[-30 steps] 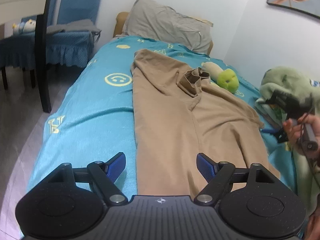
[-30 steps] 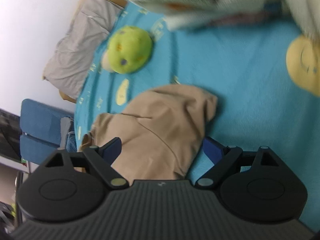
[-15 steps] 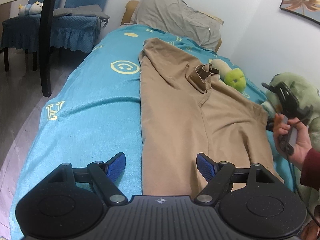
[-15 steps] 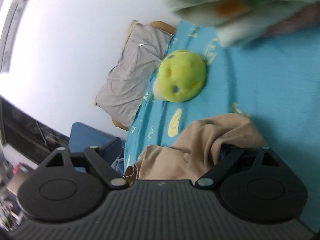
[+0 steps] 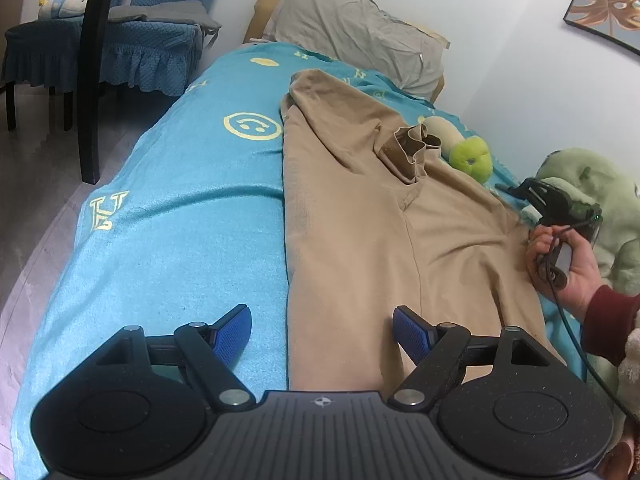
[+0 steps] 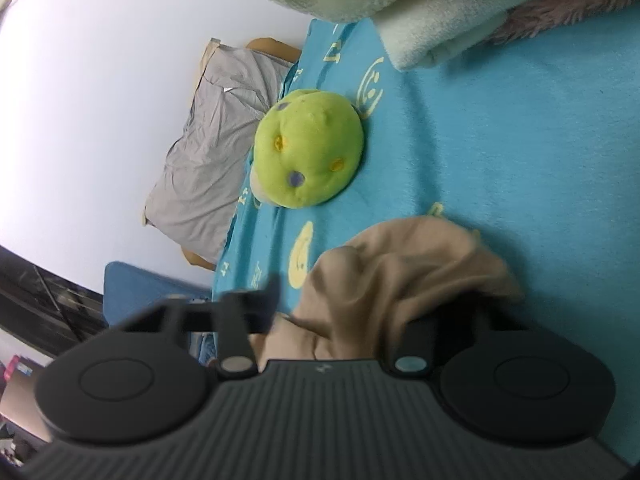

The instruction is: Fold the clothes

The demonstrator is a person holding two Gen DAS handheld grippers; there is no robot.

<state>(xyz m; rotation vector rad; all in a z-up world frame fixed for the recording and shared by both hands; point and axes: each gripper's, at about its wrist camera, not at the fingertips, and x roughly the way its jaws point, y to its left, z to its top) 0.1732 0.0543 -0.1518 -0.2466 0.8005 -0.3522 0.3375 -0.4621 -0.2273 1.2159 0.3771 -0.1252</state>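
right gripper: jaws just closed, bunching the shirt edge; fold looks underway
left gripper: jaws wide, hovering

Tan long-sleeved knit top with ribbed cuffs: one item, soft cotton-like fabric. Lies spread lengthwise on the bed, near the middle, hem end nearest the left wrist camera. Near sleeve folded back across the body, its cuff standing up in a crumpled ring. Left edge straight; shallow creases run across the chest. Far side edge bunched and lifted, fabric gathered into rounded folds in the right wrist view.
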